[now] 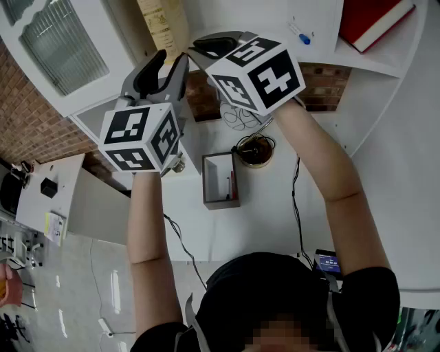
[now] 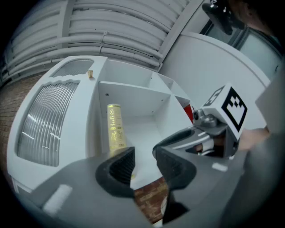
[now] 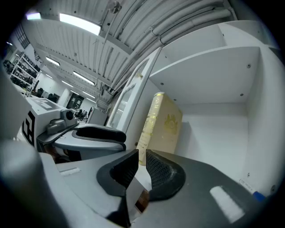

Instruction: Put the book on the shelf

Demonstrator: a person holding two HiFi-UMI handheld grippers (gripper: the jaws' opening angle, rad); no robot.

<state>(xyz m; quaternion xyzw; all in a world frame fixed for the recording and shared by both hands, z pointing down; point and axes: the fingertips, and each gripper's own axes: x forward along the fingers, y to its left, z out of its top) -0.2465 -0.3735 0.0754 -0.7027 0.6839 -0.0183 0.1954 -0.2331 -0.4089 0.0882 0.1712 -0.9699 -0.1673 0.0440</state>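
A cream book with gold print [image 1: 163, 24] stands upright in a white shelf compartment [image 2: 133, 95], against its left wall. Its gold spine [image 2: 115, 129] faces the left gripper view; its cover [image 3: 164, 127] shows in the right gripper view. My left gripper [image 1: 165, 65] is raised in front of the compartment, apart from the book, its jaws [image 2: 144, 156] open with nothing between them. My right gripper [image 1: 216, 45] hovers beside it on the right. Its jaws [image 3: 142, 162] stand only a narrow gap apart and hold nothing.
A red book [image 1: 375, 20] lies in the compartment to the right, and a blue pen [image 1: 304, 38] rests on a shelf board. Below on the desk are a small open white box [image 1: 221, 180], a round dark object with a cable [image 1: 255, 151] and a phone [image 1: 328, 262].
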